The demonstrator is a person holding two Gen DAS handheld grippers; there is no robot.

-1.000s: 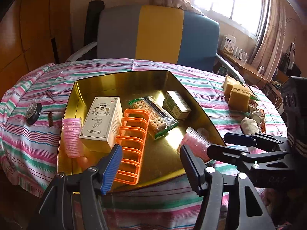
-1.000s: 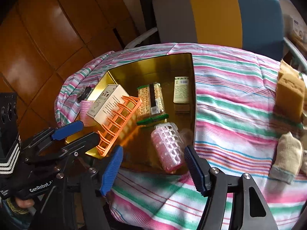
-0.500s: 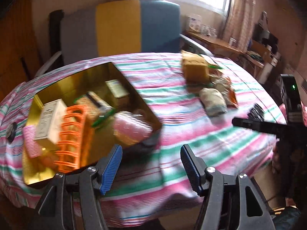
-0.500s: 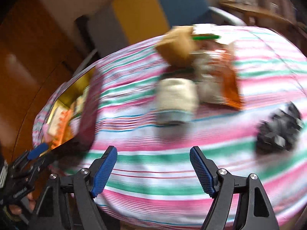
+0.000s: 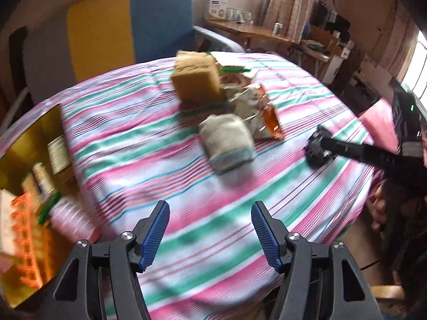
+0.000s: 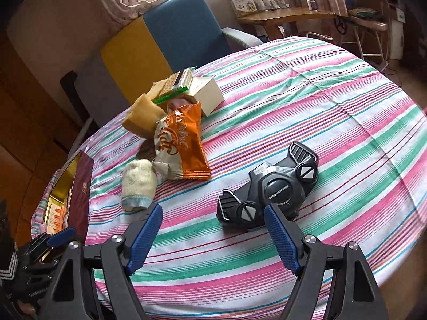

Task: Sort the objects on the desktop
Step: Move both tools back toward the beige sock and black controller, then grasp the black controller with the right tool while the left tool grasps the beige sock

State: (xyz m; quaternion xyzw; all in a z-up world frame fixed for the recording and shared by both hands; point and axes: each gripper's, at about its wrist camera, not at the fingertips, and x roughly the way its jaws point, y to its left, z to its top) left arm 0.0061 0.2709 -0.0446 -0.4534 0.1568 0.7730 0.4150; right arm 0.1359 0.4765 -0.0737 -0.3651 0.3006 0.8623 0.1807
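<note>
A round table under a pink, green and white striped cloth (image 6: 307,112) fills both wrist views. A second ago both grippers hung over the shallow gold metal tray (image 5: 32,133), which already holds an orange plastic rack (image 5: 24,229), a pink ridged hair roller (image 5: 70,218) and some small boxes; now both have swung away from it toward the unsorted pile, so the tray sits at the far left edge of each view. The left gripper (image 5: 210,230) hovers above bare cloth, jaws opening with nothing between them, pointed toward a rolled cream sock with a pale blue cuff (image 5: 226,140). The right gripper (image 6: 213,237) is also opening and empty, and a black plastic clamp-like gadget with round knobs (image 6: 269,189) lies just beyond its right finger (not yet between the pads). Farther back sit an orange and white snack bag (image 6: 181,146), a yellow sponge block (image 6: 141,114), a cream cardboard box (image 6: 205,93) and a green-edged cracker pack (image 6: 176,82), heaped touching one another. The shift suggests the last drop-off is done and a new pickup is starting, likely the sock for the left and the black gadget for the right.
</note>
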